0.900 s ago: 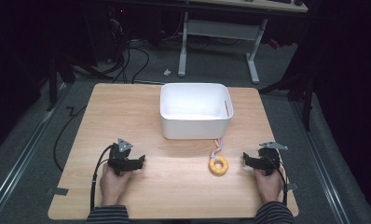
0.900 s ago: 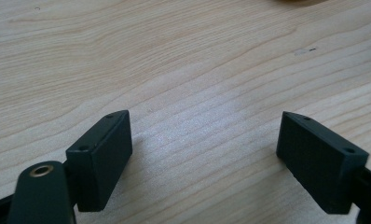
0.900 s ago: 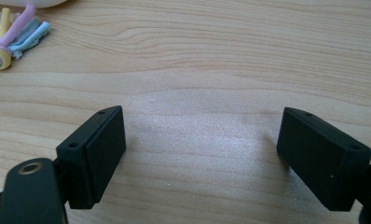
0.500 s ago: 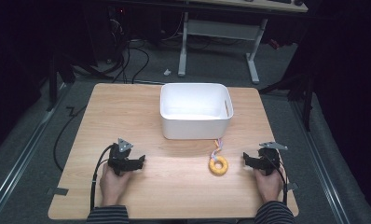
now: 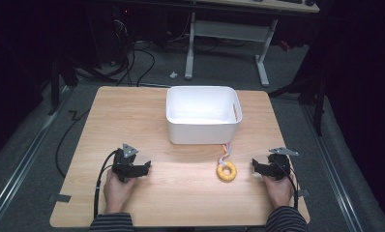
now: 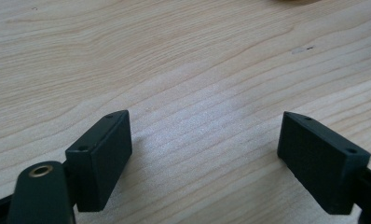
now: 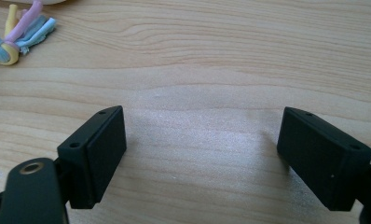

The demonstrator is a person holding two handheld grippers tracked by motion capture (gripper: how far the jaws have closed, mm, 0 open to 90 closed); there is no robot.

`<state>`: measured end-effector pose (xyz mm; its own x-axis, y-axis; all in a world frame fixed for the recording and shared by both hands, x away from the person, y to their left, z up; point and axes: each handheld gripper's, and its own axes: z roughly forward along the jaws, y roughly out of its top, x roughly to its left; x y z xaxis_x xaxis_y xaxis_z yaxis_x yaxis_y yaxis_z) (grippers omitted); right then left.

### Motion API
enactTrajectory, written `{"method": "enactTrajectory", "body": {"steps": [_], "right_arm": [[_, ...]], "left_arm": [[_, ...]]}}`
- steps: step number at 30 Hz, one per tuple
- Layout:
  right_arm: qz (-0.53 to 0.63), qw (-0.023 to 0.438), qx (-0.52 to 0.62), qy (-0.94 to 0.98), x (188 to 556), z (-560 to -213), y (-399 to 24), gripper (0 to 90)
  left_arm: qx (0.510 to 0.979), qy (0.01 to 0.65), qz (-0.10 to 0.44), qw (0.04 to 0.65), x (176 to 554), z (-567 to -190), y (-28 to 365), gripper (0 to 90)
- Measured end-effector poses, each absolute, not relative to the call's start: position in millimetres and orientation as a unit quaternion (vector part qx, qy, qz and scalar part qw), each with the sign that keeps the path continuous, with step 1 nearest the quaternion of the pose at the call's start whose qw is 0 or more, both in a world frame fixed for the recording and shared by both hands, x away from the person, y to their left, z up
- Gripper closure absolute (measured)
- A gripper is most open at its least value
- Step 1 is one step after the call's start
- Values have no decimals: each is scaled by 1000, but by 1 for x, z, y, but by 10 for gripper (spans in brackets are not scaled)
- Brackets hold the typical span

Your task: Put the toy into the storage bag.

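A yellow ring toy with a tail of pastel strands lies on the wooden table, in front of a white bin. My left gripper rests near the front left, held in a hand, open over bare wood. At the front right sits my right gripper, just right of the ring, also open with nothing between its jaws. The knotted strands show at the top left of the right gripper view.
The bin looks empty and stands at the table's back centre. A desk frame and cables sit on the floor beyond the table. A black cable trails from the left gripper.
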<state>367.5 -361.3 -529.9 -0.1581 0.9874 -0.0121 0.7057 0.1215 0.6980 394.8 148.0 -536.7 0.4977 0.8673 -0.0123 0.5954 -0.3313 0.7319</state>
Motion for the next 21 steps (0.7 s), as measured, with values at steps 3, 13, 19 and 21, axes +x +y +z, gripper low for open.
{"method": "enactTrajectory", "body": {"steps": [3, 13, 19, 21], "right_arm": [[283, 251, 601, 704, 366, -529, -361, 225], [304, 238, 597, 703, 355, -517, -365, 309], [327, 225, 587, 706, 348, -507, -365, 361], [333, 219, 583, 708, 347, -505, -365, 379]], "left_arm": [[792, 462, 195, 348, 395, -537, 148, 179], [792, 462, 195, 349, 395, -537, 148, 179], [792, 461, 194, 349, 395, -537, 148, 179], [792, 461, 194, 349, 395, -537, 148, 179]]}}
